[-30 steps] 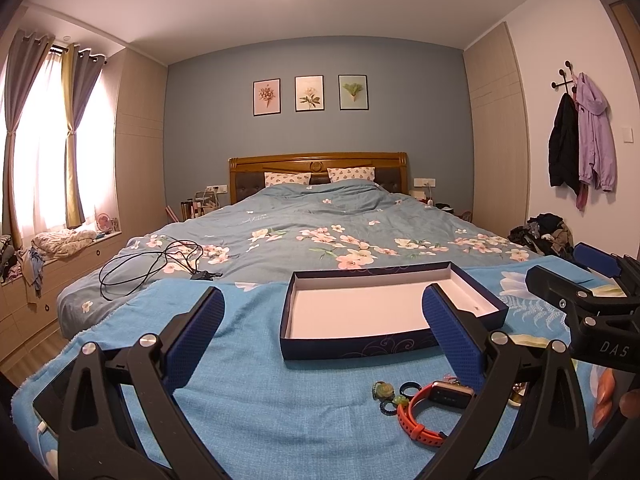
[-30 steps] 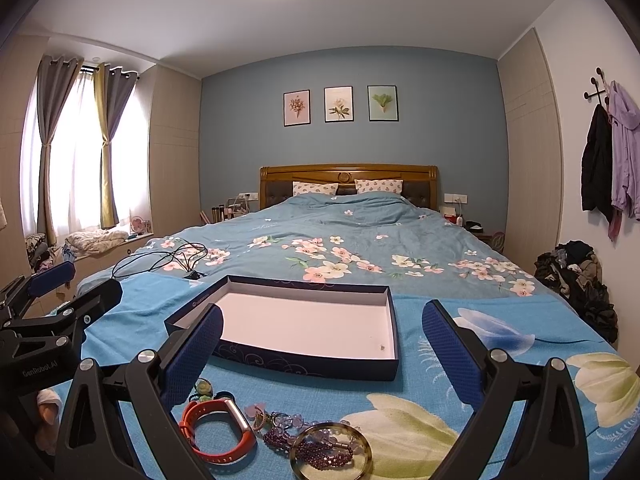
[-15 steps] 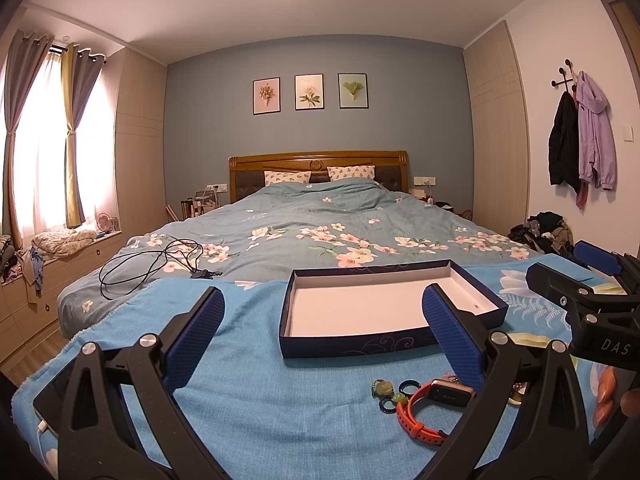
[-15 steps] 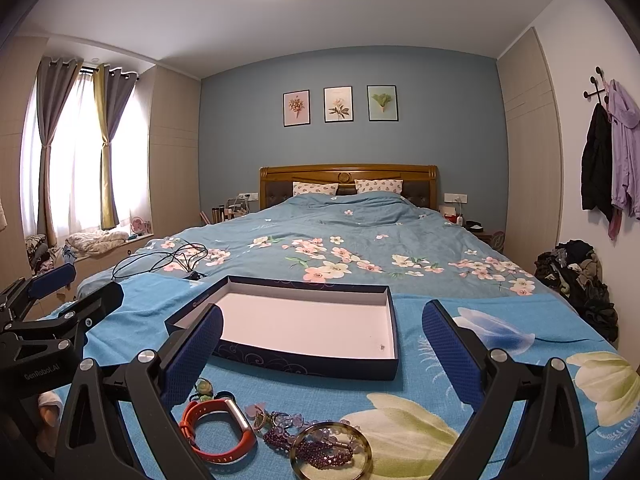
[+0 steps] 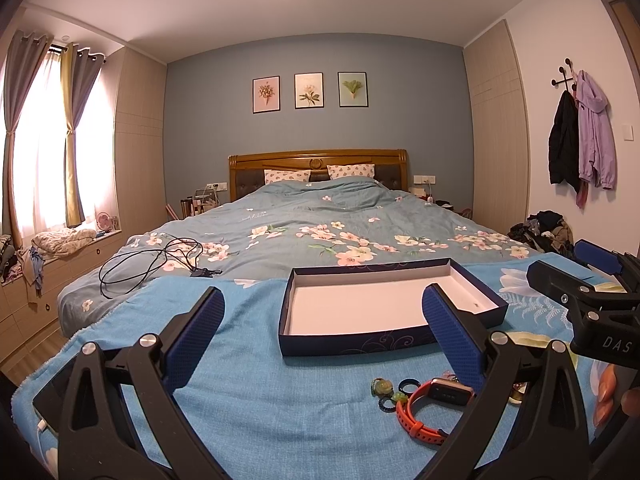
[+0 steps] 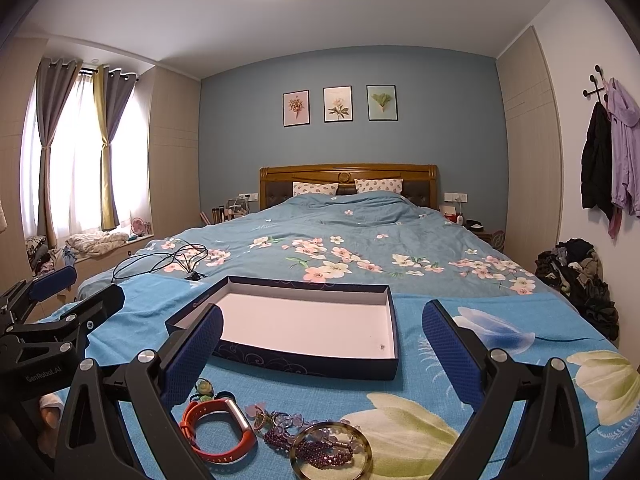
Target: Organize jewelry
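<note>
Your left gripper point(image 5: 322, 334) and right gripper point(image 6: 322, 340) hover with jaws apart, holding nothing. The jewelry pile point(image 6: 276, 430) (orange watch, beads, bangle) lies on the bed point(image 6: 420, 376), just before the empty box point(image 6: 304, 326).

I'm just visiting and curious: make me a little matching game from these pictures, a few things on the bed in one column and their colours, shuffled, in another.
Things:
1. box
2. watch strap
3. beaded bracelet
4. cable

Colours:
A. black
B. purple
C. dark blue outside, white inside
D. orange-red

Pairs: 1-C, 2-D, 3-B, 4-A
</note>
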